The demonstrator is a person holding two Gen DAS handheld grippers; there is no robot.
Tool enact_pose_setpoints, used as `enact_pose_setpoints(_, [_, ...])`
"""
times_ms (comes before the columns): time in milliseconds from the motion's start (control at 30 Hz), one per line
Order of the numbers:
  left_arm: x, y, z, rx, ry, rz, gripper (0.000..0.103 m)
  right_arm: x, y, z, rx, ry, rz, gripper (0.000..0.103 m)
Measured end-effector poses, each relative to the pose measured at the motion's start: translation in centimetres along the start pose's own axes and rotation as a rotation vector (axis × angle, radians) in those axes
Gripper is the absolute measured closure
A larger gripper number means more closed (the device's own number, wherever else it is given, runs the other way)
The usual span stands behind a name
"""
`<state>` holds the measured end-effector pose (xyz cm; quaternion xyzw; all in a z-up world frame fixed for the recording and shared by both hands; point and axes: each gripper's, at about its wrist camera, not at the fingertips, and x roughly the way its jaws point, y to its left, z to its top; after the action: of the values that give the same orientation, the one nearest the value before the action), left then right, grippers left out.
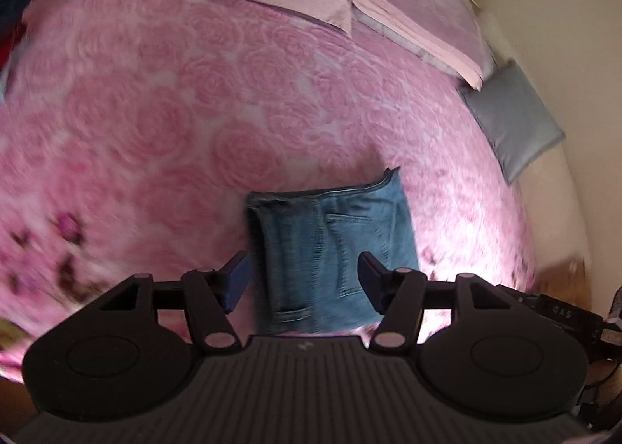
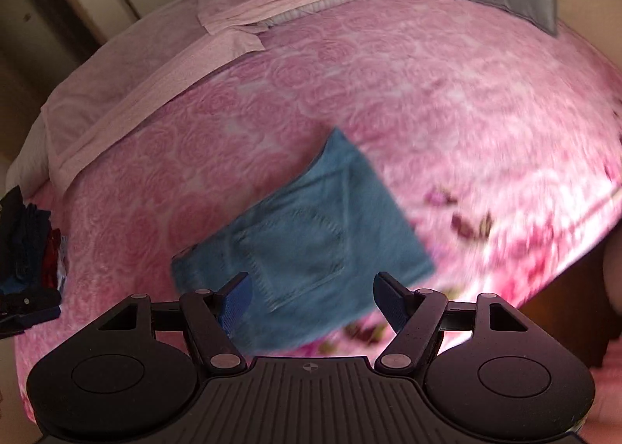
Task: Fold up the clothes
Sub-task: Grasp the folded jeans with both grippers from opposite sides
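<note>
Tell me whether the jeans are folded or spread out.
Folded: the jeans lie as a compact rectangle on the pink bedspread, back pocket up.

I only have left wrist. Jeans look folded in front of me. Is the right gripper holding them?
Observer: No. The right gripper is open, nothing between its pads, above the folded jeans.
Operator: Any more clothes? I see only dark blur at my top left.
Observer: Yes, a stack of dark blue and red clothes sits at the bed's edge in the right wrist view.
Operator: Left gripper visible from there?
Observer: Possibly: dark gripper-like parts show just below that stack, too cropped to be sure.
</note>
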<state>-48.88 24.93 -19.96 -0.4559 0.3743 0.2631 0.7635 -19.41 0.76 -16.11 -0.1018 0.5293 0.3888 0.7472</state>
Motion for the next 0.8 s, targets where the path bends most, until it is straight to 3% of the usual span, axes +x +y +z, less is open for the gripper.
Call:
enact_pose_setpoints(200, [5.8, 0.7, -3.2, -0.135, 0.009, 0.026, 0.045, 5.2, -4.9, 3.8, -0.035, 0.111, 0.05, 0.031])
enact_pose_setpoints(467, [14.0, 5.3, -6.5, -0.326, 0.002, -0.051, 0.045, 13.7, -10.3, 2.5, -0.06, 0.225, 0.066, 0.031])
enact_pose_setpoints(633, [17.6, 7.8, -7.5, -0.373, -0.035, -0.088, 0.041, 17.1, -13.5, 3.3, -0.011, 0.206, 0.1, 0.03])
enact_pose_setpoints(800, [19.8, 9.4, -7.8, -0.409, -0.081, -0.221, 0.033, 20.1, -15.9, 4.2, 0.017, 0.171, 0.168, 0.024])
